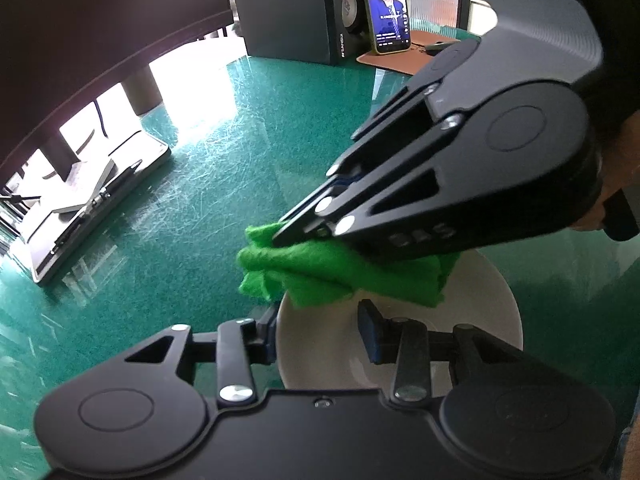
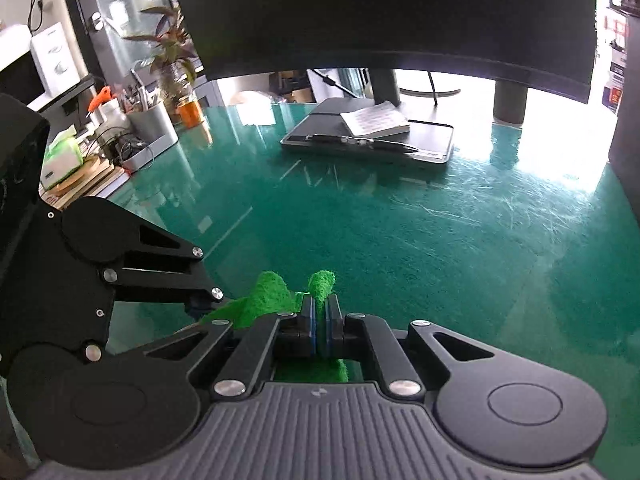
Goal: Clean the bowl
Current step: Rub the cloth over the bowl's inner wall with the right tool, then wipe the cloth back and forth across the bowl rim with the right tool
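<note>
My right tongs (image 2: 320, 320) pinch a green cloth (image 1: 340, 268) between their blue pads, pressed against the far rim of the white bowl (image 1: 320, 344), which sits on the green worktop (image 1: 200, 184). My left tongs (image 1: 320, 332) straddle the bowl's near-left rim, one finger outside and one inside; I cannot tell whether they grip it. A phone (image 1: 387, 8) leans against a speaker (image 1: 296, 8) beyond.

The worktop (image 2: 400, 232) is glossy green, finely scratched and mirror-like. The cloth (image 1: 320, 268) looks fuzzy, matt green fabric. The bowl (image 1: 320, 344) is smooth white, ceramic-looking. The right gripper (image 2: 320, 324) is matt black plastic with shiny metal screws.
</note>
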`<action>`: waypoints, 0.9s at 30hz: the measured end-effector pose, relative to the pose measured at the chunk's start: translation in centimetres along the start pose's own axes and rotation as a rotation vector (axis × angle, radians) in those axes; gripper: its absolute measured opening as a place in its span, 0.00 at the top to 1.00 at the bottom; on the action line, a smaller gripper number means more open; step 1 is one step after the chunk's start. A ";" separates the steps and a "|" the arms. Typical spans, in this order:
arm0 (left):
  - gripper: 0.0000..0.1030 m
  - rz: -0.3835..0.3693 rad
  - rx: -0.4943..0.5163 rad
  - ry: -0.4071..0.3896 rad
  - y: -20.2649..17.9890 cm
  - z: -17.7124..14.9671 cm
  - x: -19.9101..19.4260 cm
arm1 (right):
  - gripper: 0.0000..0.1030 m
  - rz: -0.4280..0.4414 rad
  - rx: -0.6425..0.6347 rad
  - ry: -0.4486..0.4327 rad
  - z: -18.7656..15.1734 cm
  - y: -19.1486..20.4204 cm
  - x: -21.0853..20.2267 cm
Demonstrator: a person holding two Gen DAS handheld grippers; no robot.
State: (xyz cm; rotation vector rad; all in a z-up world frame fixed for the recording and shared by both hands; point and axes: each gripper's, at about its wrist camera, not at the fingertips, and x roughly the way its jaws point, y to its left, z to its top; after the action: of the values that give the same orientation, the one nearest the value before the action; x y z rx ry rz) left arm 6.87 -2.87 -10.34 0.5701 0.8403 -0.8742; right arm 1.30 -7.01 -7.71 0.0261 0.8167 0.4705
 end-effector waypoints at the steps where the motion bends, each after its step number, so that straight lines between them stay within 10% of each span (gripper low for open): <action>1: 0.58 -0.003 -0.013 -0.001 0.2 -0.1 0.0 | 0.94 -0.007 0.003 0.006 -0.2 -0.3 -0.3; 5: 0.45 0.050 -0.073 0.003 0.4 -0.4 -0.7 | 0.94 -0.029 0.033 0.032 -1.5 -1.2 -2.1; 8: 0.17 0.057 -0.175 -0.016 0.3 -1.2 -1.7 | 0.94 -0.049 0.065 0.040 -2.8 -1.6 -3.1; 16: 0.08 0.098 -0.470 0.002 -2.4 -3.8 -3.2 | 0.94 -0.044 0.100 0.030 -3.6 -1.3 -3.4; 20: 0.29 0.077 -0.501 -0.005 -2.8 -3.5 -3.1 | 0.94 -0.032 0.045 0.038 -2.5 -0.6 -2.3; 22: 0.63 0.123 -0.490 0.000 -2.9 -3.3 -3.3 | 0.94 -0.026 0.008 0.037 -1.7 0.0 -1.5; 27: 0.79 0.165 -0.477 -0.001 -2.2 -3.6 -3.9 | 0.94 0.003 -0.051 0.020 0.0 1.4 -0.4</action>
State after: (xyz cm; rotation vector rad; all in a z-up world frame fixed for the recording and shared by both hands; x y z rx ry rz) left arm 2.09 0.26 -9.32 0.2149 0.9477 -0.4973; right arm 0.54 -5.91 -7.17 -0.0249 0.8243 0.4956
